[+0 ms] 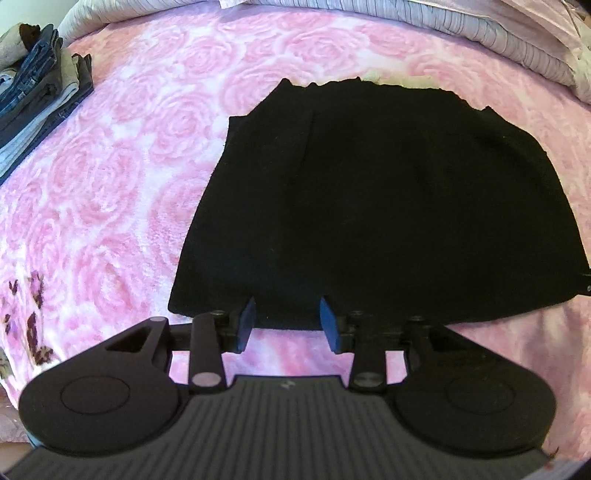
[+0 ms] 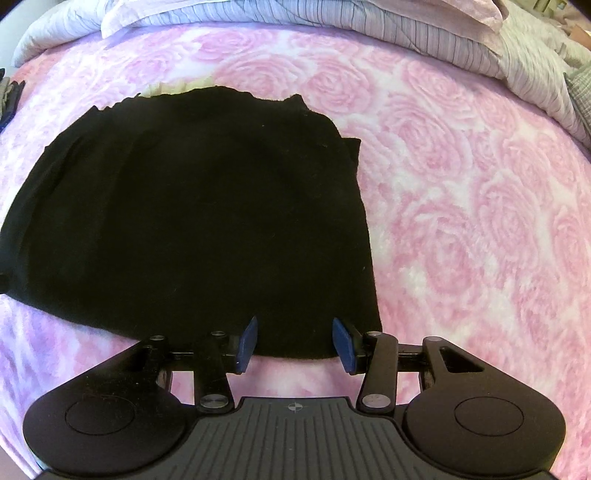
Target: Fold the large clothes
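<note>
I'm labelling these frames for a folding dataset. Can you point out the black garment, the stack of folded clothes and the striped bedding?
black garment (image 1: 369,206): left wrist view, middle of the cloth.
stack of folded clothes (image 1: 40,88): left wrist view, side of the pile.
striped bedding (image 2: 424,29): right wrist view, its bunched top edge.

Bed (image 1: 110,166): covered by pink rose-patterned plush blanket. Striped pale duvet (image 1: 461,29) bunched along the far edge, 12 to 2 o'clock. Stack of folded denim and grey clothes (image 1: 40,85) at 10 o'clock. Even daylight.
</note>
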`<move>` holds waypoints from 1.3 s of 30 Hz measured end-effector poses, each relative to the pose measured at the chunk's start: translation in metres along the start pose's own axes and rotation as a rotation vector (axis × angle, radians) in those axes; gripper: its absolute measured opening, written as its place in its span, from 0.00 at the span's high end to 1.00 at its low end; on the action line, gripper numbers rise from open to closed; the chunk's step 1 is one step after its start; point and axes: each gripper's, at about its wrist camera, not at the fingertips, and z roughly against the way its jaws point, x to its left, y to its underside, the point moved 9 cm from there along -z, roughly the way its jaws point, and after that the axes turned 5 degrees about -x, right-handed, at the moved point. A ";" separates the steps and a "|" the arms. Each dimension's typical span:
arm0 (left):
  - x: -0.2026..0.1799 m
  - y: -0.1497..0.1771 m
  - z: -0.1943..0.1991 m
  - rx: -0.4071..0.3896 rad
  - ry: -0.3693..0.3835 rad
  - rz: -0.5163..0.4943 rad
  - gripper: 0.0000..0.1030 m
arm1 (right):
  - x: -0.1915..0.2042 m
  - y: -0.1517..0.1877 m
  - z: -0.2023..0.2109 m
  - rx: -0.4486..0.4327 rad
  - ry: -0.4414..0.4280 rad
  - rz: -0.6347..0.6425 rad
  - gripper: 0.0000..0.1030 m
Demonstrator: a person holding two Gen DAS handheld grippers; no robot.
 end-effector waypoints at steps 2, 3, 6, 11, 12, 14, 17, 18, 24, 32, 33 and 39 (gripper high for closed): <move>0.001 0.002 0.004 -0.002 -0.007 0.006 0.64 | -0.001 0.004 0.004 0.005 -0.023 0.000 0.59; 0.003 0.003 0.005 -0.004 -0.012 0.009 0.64 | -0.002 0.006 0.007 0.002 -0.042 -0.006 0.59; 0.006 0.009 0.008 0.000 -0.026 0.022 0.64 | -0.015 0.016 0.010 -0.005 -0.101 -0.071 0.59; 0.013 0.018 0.011 0.003 -0.031 0.060 0.63 | -0.054 0.021 0.015 -0.049 -0.205 -0.271 0.59; 0.014 0.019 0.012 0.000 -0.029 0.069 0.63 | -0.062 0.018 0.015 -0.067 -0.231 -0.308 0.59; 0.019 0.019 0.013 -0.013 -0.020 0.089 0.63 | -0.075 0.012 0.011 -0.103 -0.275 -0.375 0.59; 0.027 0.015 0.012 -0.047 0.008 0.120 0.63 | -0.091 0.002 -0.002 -0.148 -0.331 -0.439 0.59; 0.030 0.013 0.009 -0.058 0.020 0.129 0.63 | -0.096 -0.002 -0.008 -0.160 -0.331 -0.451 0.59; 0.059 -0.010 -0.020 -0.136 0.068 0.200 0.64 | -0.110 -0.001 -0.048 -0.171 -0.462 -0.538 0.59; 0.094 -0.006 -0.065 -0.110 0.186 0.322 0.67 | -0.096 -0.005 -0.076 -0.205 -0.689 -0.555 0.59; 0.095 -0.005 -0.065 -0.114 0.200 0.320 0.67 | -0.095 -0.006 -0.077 -0.212 -0.700 -0.556 0.59; 0.098 -0.003 -0.071 -0.098 0.264 0.309 0.66 | -0.081 -0.012 -0.081 -0.193 -0.638 -0.506 0.75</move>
